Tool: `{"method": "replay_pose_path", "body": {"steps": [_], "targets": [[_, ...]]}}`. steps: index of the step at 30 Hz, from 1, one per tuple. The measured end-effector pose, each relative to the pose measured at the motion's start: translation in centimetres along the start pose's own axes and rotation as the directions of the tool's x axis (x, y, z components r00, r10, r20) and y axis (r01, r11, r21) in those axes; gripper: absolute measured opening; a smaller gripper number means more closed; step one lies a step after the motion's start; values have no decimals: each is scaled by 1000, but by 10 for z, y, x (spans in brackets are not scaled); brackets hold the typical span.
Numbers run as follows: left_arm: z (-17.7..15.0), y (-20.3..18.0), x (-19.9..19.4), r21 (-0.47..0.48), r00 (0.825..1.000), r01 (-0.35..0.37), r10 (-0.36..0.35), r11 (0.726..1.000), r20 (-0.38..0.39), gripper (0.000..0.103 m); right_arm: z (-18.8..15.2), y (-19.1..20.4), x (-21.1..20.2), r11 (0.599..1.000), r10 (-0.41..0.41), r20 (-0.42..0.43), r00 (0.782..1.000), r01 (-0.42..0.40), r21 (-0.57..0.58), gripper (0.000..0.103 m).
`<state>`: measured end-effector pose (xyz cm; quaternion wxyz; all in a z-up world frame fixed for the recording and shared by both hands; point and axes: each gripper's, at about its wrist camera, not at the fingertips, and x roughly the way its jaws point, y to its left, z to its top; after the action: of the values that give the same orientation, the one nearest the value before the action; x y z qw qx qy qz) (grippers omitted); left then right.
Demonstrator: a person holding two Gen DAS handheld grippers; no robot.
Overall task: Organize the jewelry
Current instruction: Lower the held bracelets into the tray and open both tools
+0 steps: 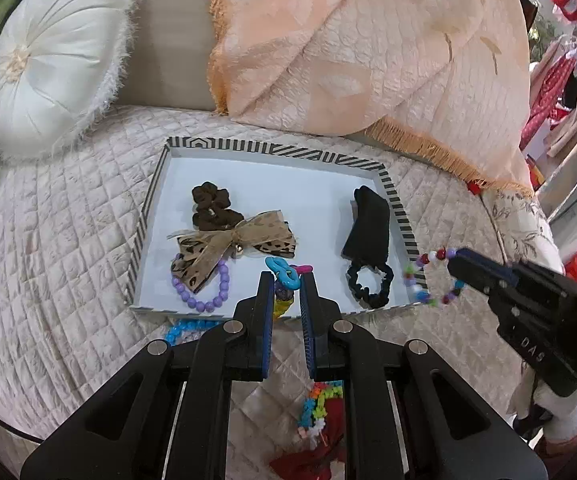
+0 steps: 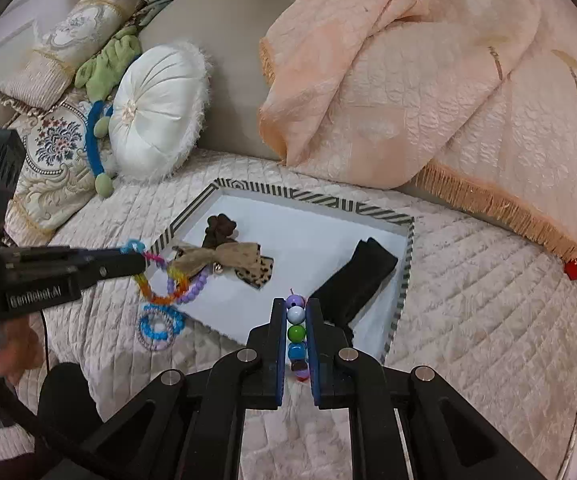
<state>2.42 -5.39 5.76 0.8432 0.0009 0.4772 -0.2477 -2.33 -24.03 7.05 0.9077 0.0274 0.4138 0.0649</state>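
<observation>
A shallow tray with a black-and-white striped rim (image 1: 272,148) (image 2: 312,196) lies on the quilted bed. In it are a brown scrunchie (image 1: 210,204), a leopard-print bow (image 1: 232,248), a purple bead bracelet (image 1: 208,300) and a black hair tie (image 1: 368,232). My left gripper (image 1: 287,278) (image 2: 140,262) is shut on a chain of coloured plastic links (image 1: 284,272) (image 2: 160,284), which hangs over the tray's near-left edge. My right gripper (image 2: 295,304) (image 1: 458,270) is shut on a multicoloured bead bracelet (image 2: 296,334) (image 1: 428,276), held above the tray's near-right corner.
A blue bead bracelet (image 2: 160,326) (image 1: 184,328) lies on the quilt just outside the tray. A colourful bracelet and a red item (image 1: 320,412) lie nearer me. A white round cushion (image 1: 52,60) and a peach fringed blanket (image 1: 368,48) sit behind the tray.
</observation>
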Motion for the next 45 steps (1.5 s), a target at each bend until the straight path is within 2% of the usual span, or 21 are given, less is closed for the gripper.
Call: {"method": "replay_pose_path", "body": {"steps": [9,19,24,28,31,34,37,41,43,45], "targets": [[9,-3,33,3,999,-17,17,1000,-42,12,24,3,34,1000,26,-27,999,-26,-14,9],[11,-7,72,-28,994,33,-35,999,-100,12,42,4,84,997,71,-75,995,-70,17,9],[7,12,92,-60,993,-21,14,998,-121,12,45,4,110,995,101,-106,989,-98,35,9],[4,27,102,-83,990,-50,38,995,-138,12,50,-3,134,997,78,-129,989,-75,30,9],[3,34,105,-85,988,-67,54,994,-142,12,53,-20,155,999,-5,-140,990,10,34,9],[1,39,107,-86,988,-73,60,994,-144,12,53,-36,170,996,5,-155,988,9,85,9],[2,37,110,-78,987,-88,76,993,-139,12,51,-42,182,995,-23,-171,985,39,88,9],[2,34,116,-58,986,-121,113,991,-126,12,52,-46,185,993,-20,-182,983,41,112,9],[2,32,117,-52,984,-137,131,989,-118,12,53,-44,182,994,-15,-177,984,33,101,13],[1,31,118,-45,982,-154,148,987,-117,16,52,-41,177,995,-13,-169,986,30,99,32]]}}
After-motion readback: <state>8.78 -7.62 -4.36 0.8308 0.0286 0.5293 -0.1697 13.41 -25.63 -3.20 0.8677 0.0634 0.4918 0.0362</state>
